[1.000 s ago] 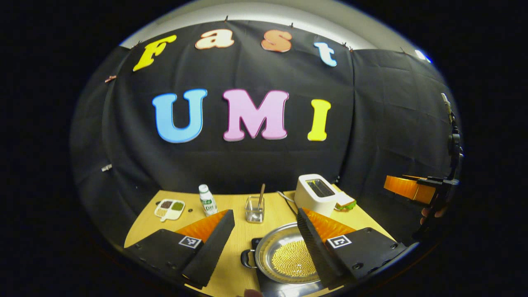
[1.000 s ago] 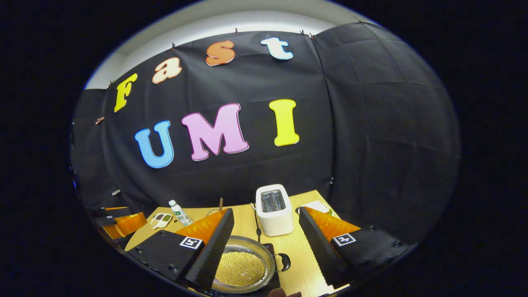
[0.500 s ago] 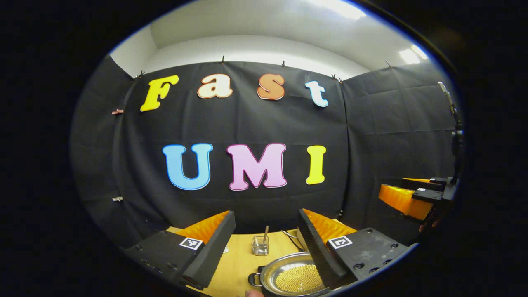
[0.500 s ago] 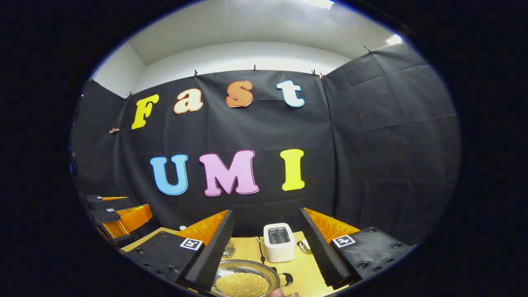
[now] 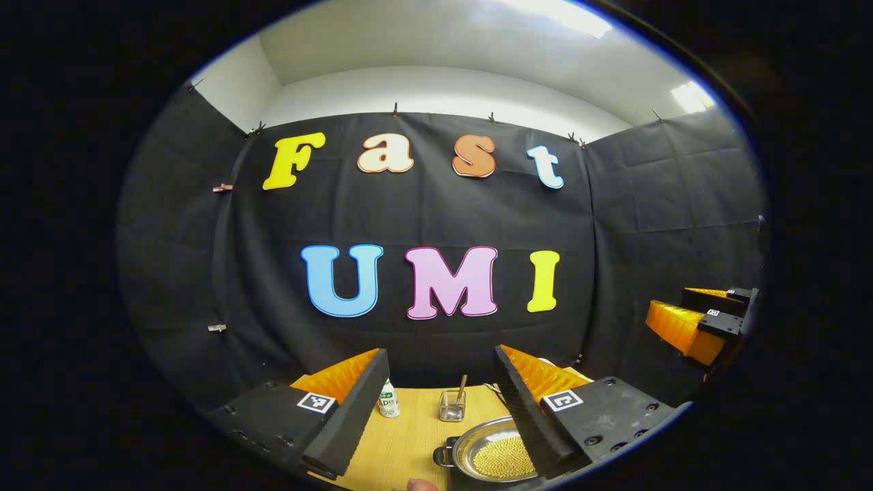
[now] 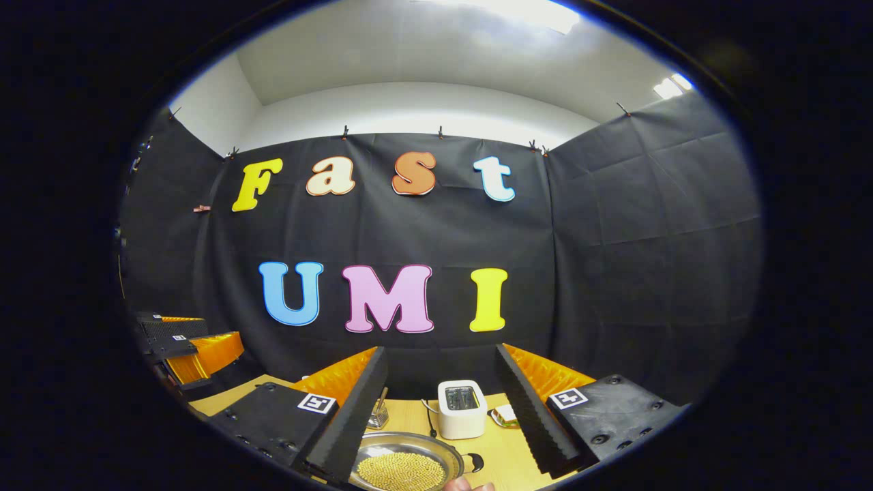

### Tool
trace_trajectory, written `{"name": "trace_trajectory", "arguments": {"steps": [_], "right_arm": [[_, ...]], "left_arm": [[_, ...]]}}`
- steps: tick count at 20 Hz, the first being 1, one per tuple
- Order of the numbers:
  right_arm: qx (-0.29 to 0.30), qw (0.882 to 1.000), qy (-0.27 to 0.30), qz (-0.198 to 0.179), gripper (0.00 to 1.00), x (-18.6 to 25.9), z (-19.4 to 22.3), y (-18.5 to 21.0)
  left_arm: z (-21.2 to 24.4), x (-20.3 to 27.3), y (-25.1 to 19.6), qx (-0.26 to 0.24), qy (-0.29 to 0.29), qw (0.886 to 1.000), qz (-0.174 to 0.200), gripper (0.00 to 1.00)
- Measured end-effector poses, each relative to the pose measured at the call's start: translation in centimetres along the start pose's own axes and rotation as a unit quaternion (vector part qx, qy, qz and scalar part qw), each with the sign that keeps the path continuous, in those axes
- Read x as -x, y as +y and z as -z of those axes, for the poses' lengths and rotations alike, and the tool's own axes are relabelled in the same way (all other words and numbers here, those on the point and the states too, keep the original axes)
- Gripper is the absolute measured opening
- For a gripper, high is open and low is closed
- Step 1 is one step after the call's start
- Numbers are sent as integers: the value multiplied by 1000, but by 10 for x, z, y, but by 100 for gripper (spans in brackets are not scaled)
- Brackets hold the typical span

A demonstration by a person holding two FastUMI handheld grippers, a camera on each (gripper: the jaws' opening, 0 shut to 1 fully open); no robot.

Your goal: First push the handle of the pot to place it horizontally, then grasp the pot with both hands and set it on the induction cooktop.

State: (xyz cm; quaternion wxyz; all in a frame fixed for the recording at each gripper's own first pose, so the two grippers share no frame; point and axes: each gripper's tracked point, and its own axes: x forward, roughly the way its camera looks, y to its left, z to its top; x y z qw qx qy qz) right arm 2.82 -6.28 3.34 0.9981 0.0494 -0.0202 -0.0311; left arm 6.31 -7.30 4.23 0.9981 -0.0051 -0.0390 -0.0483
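Both grippers, left gripper [image 5: 440, 409] and right gripper [image 6: 440, 409], gape wide and empty; below them, the shallow steel pot of yellow beads [image 5: 492, 451] seems rigid, slippery; take its black side handles [image 6: 472, 463].

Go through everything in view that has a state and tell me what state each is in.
Left gripper: jaws open, holding nothing.
Right gripper: jaws open, holding nothing.
Pot: upright, lidless, filled with yellow beads, ungrasped.
Toaster: upright, slots empty.
Glass jar: upright, open, stick inside.
Bottle: upright.

Left tool [image 5: 440, 402] wide apart above wooden table [image 5: 402, 443], pot [image 5: 494, 458] of yellow beads below.
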Motion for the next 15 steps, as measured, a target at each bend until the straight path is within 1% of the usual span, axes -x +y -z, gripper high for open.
{"name": "trace_trajectory", "arguments": {"steps": [5,10,15], "right_arm": [[1,1000,-8,8,98,5,-6,11],[3,1000,-6,5,98,5,-7,23],[6,1000,1,5,98,8,-3,25]], "left_arm": [[-1,8,25,-11,-1,1000,-14,95],[-3,10,25,-15,-1,1000,-3,95],[-4,10,19,-23,-1,1000,9,95]]}}
